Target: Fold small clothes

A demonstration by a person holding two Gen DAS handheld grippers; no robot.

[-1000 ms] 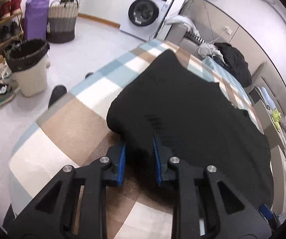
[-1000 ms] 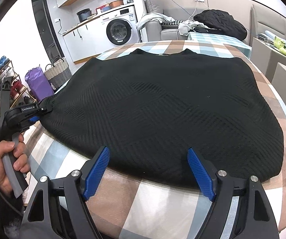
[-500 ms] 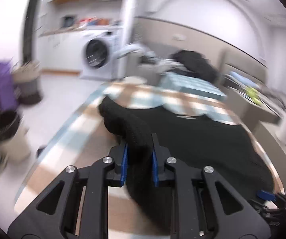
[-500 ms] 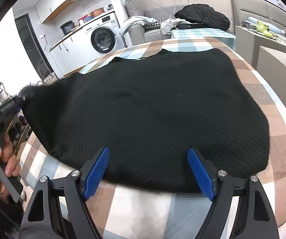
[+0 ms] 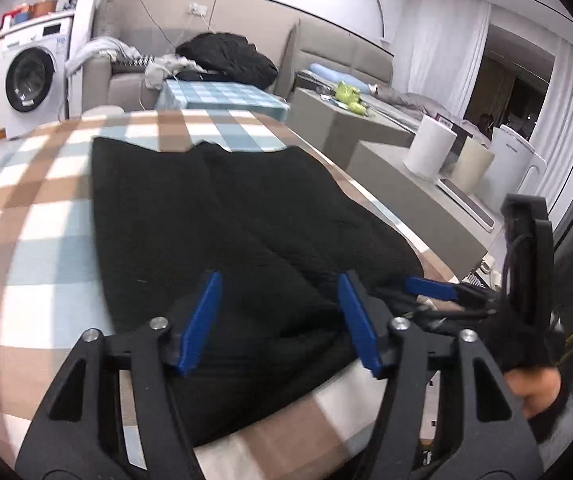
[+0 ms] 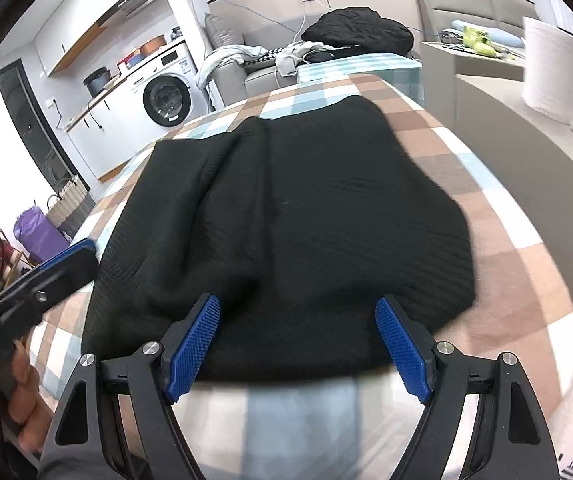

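Observation:
A black knit garment (image 5: 214,216) lies on the checked table (image 5: 26,208), its left side folded over onto the middle. It also shows in the right wrist view (image 6: 298,216), with the folded flap on the left. My left gripper (image 5: 278,316) is open and empty, just above the garment's near edge. My right gripper (image 6: 298,344) is open and empty over the near hem; it shows at the right in the left wrist view (image 5: 438,288). The left gripper shows at the left edge in the right wrist view (image 6: 46,276).
A washing machine (image 6: 166,100) stands at the back left. A sofa with a black pile of clothes (image 5: 226,56) lies behind the table. Grey cabinets with white canisters (image 5: 430,152) run along the right. A purple bag (image 6: 38,236) and basket stand on the floor at left.
My left gripper carried the garment's left side over onto the middle, then opened and let it go. The right gripper stayed open at the near hem.

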